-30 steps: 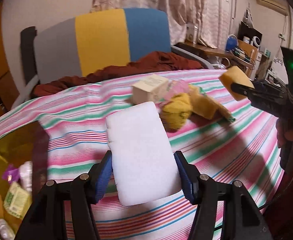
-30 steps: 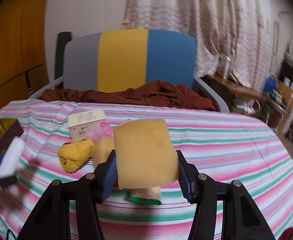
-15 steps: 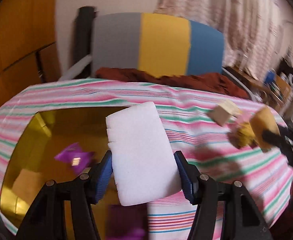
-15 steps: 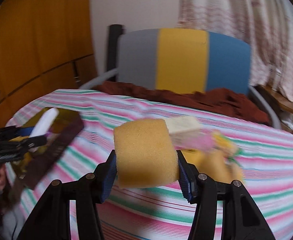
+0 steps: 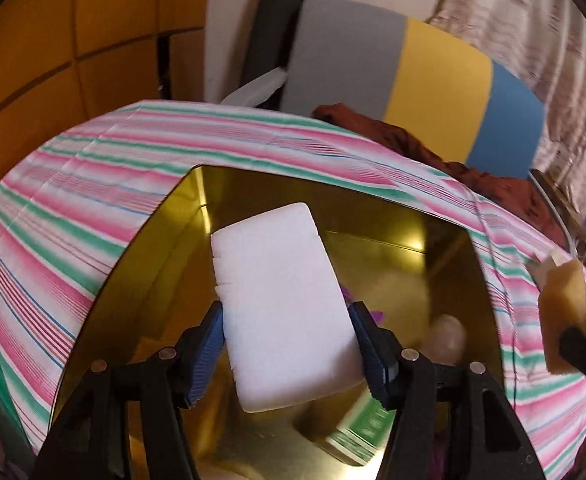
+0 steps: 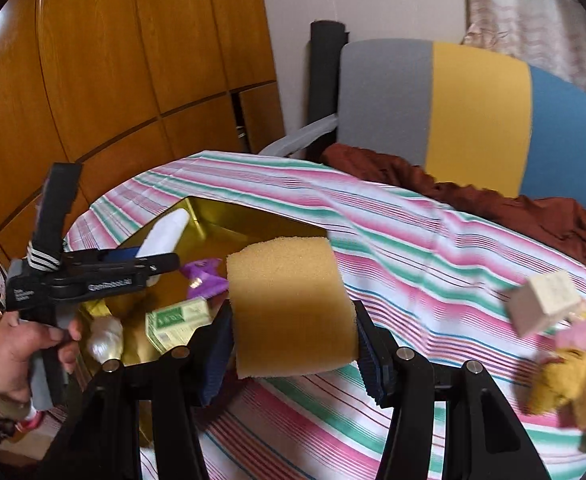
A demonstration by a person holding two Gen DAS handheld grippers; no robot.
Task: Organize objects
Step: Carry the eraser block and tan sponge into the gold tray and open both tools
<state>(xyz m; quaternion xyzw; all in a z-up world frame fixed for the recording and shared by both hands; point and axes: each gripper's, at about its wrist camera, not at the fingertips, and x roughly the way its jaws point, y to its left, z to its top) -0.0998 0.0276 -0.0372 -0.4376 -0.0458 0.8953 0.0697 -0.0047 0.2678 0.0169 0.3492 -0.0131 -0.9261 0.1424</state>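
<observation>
Left wrist view: the left gripper [image 5: 287, 340] points down over the gold bin [image 5: 173, 232], its jaws opening around the white sponge [image 5: 281, 304].

Right wrist view: the right gripper [image 6: 293, 344] clamps the yellow sponge [image 6: 289, 304] above the striped tablecloth [image 6: 413, 248]. A chair [image 6: 473, 116] stands behind.
</observation>
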